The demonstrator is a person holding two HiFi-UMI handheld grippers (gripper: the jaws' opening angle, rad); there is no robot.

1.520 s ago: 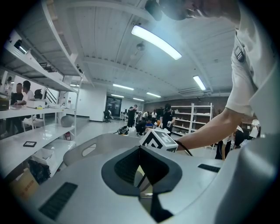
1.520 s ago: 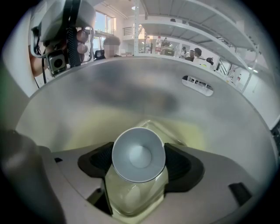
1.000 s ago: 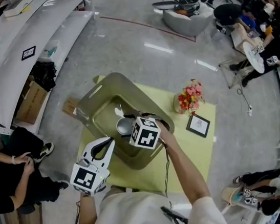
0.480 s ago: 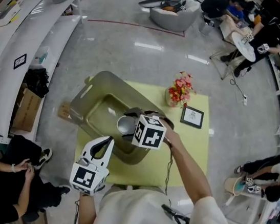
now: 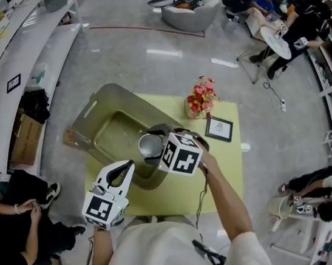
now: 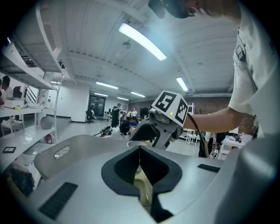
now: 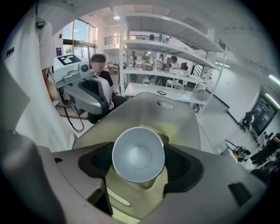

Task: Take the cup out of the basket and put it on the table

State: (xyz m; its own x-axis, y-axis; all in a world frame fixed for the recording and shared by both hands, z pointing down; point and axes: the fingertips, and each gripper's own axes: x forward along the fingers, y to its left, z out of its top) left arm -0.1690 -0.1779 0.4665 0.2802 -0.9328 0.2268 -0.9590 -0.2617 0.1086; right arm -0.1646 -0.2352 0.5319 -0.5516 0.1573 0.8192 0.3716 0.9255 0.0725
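Note:
A silver metal cup [image 5: 149, 144] [image 7: 138, 154] hangs over the near right side of the olive-grey basket [image 5: 105, 126] [image 7: 171, 114], mouth facing the right gripper's camera. My right gripper [image 5: 160, 149] [image 7: 139, 164] is shut on the cup, one dark pad on each side. My left gripper [image 5: 126, 167] [image 6: 140, 151] is held at the basket's near rim, left of the cup, its pads pressed together with nothing between them. The basket [image 6: 65, 153] stands on a yellow-green table [image 5: 220, 167].
A pot of red and pink flowers [image 5: 199, 98] and a framed picture [image 5: 219, 129] stand on the table's far right part. White shelves [image 5: 3, 66] run along the left. People sit at the far right and near left of the room.
The head camera has shifted, so the table and basket sit higher and further left in view. The right gripper keeps the cup, now nearer the basket's near right rim. The left gripper stays put.

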